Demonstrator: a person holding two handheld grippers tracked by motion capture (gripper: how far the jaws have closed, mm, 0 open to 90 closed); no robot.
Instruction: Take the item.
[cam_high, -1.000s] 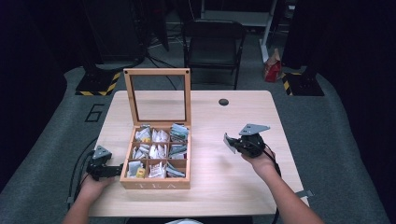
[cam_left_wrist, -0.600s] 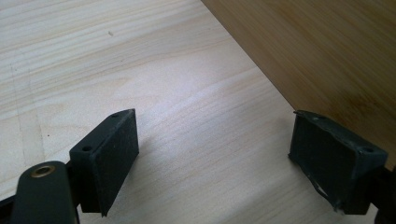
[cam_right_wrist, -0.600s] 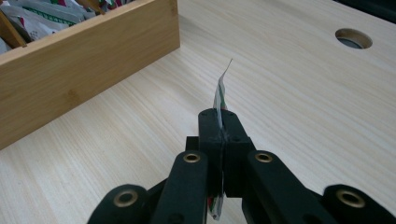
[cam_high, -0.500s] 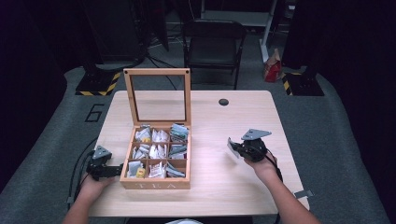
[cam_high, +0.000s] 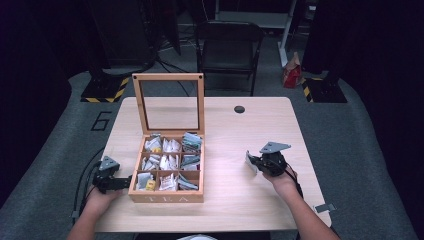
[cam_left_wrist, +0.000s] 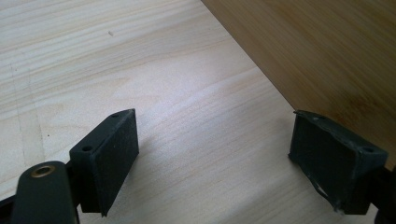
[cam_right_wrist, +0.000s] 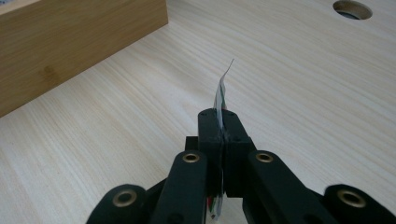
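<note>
Tea box (cam_high: 167, 192) open on bench (cam_high: 235, 135), compartments full of packets. Right gripper (cam_right_wrist: 223, 126) pinches one packet (cam_right_wrist: 220, 95) edge-on, low over bare bench, well right of box. Left gripper (cam_left_wrist: 215, 154) jaws wide apart, empty, beside box's left wall. Judgement: packet out of box, not yet set down.

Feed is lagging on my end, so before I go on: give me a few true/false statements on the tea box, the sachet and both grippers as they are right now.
1. The tea box has its lid standing open. True.
2. The right gripper is open with nothing between its jaws. False: it is shut on a thin tea sachet.
3. The left gripper is open, beside the box's wooden wall. True.
4. The sachet lies flat on the table. False: it is held edge-up in the jaws.
5. The box compartments hold sachets. True.
</note>
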